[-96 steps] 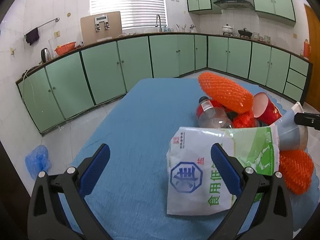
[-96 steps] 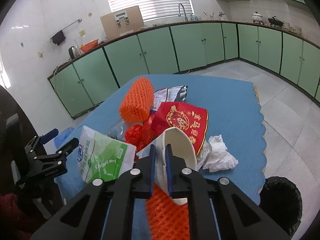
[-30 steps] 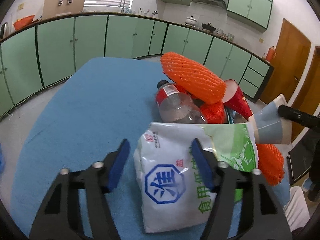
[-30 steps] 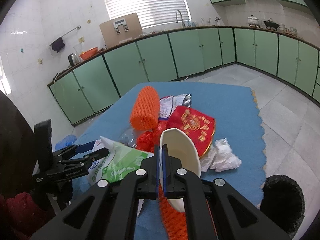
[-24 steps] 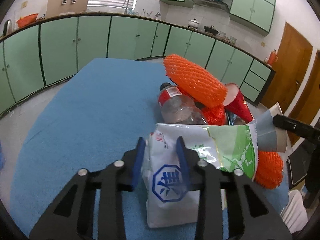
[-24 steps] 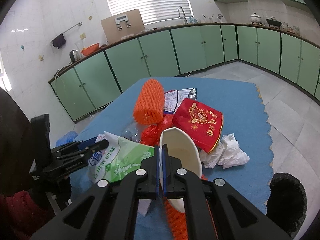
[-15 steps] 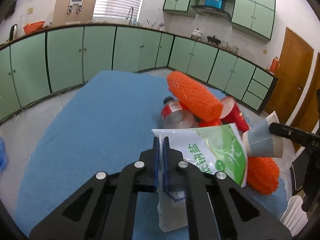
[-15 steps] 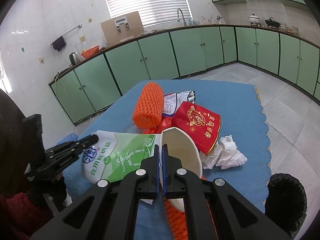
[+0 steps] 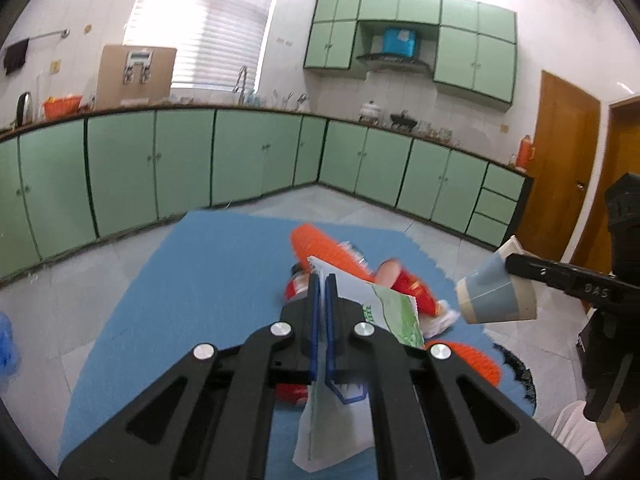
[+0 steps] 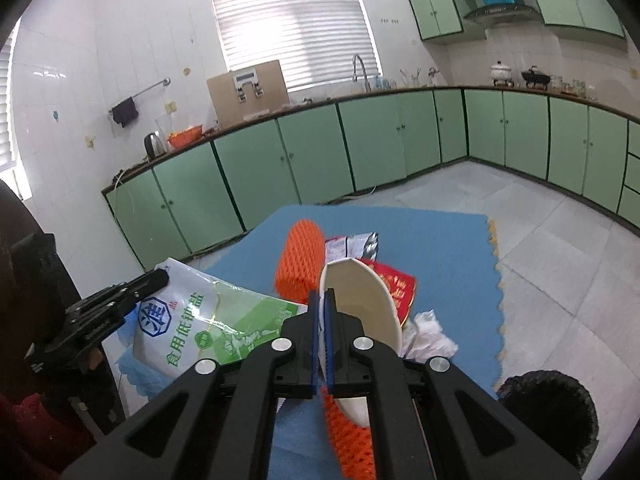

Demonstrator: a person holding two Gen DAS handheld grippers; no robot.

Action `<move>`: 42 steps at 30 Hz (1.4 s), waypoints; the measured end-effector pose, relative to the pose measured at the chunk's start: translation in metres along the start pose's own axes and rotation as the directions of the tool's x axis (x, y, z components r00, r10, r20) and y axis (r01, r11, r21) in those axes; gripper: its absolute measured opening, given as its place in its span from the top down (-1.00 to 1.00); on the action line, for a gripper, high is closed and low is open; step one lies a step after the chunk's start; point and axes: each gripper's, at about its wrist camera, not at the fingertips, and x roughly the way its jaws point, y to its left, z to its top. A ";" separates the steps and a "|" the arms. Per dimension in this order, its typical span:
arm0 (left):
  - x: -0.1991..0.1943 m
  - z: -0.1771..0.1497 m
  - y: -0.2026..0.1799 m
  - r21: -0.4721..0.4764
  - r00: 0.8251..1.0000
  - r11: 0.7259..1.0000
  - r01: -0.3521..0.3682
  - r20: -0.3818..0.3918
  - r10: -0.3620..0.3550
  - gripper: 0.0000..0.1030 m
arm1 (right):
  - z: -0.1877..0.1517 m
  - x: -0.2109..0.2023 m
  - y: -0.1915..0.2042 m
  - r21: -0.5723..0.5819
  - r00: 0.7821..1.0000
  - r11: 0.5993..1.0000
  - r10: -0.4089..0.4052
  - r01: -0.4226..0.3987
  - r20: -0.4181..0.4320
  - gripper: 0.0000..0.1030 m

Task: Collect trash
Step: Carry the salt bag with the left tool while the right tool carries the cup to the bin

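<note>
My left gripper (image 9: pixel 320 280) is shut on the white and green salt bag (image 9: pixel 384 312), held up above the blue table; the bag also shows in the right wrist view (image 10: pixel 208 320). My right gripper (image 10: pixel 323 300) is shut on the rim of a paper cup (image 10: pixel 364 312), also lifted; the left wrist view shows the cup (image 9: pixel 496 296) as blue and grey. Below lies the trash pile: an orange foam net (image 10: pixel 300 260), a red cup (image 10: pixel 396 288), a crumpled tissue (image 10: pixel 432 340), a second orange net (image 10: pixel 348 432).
A black-lined trash bin (image 10: pixel 548 412) stands on the floor at the table's right edge. The blue table cover (image 9: pixel 208 264) reaches far and left. Green cabinets (image 10: pixel 360 140) line the walls. A foil wrapper (image 10: pixel 356 244) lies behind the pile.
My left gripper closed on the salt bag and lifted it off the table. My right gripper kept hold of the paper cup and rose with it.
</note>
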 end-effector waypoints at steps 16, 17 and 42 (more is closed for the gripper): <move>0.013 0.034 -0.137 0.136 0.967 0.965 0.223 0.095 -0.237 0.97 | -0.003 -0.110 -0.073 0.089 0.962 0.969 -0.240 0.229 0.130 0.95; 0.019 0.031 -0.146 0.140 0.964 0.961 0.237 0.087 -0.250 0.97 | -0.006 -0.115 -0.082 0.102 0.958 0.964 -0.258 0.246 0.126 0.95; 0.246 -0.110 -0.333 0.212 0.837 0.870 0.445 -0.443 -0.320 0.68 | -0.147 -0.085 -0.297 0.403 0.867 0.767 -0.446 0.499 -0.223 0.84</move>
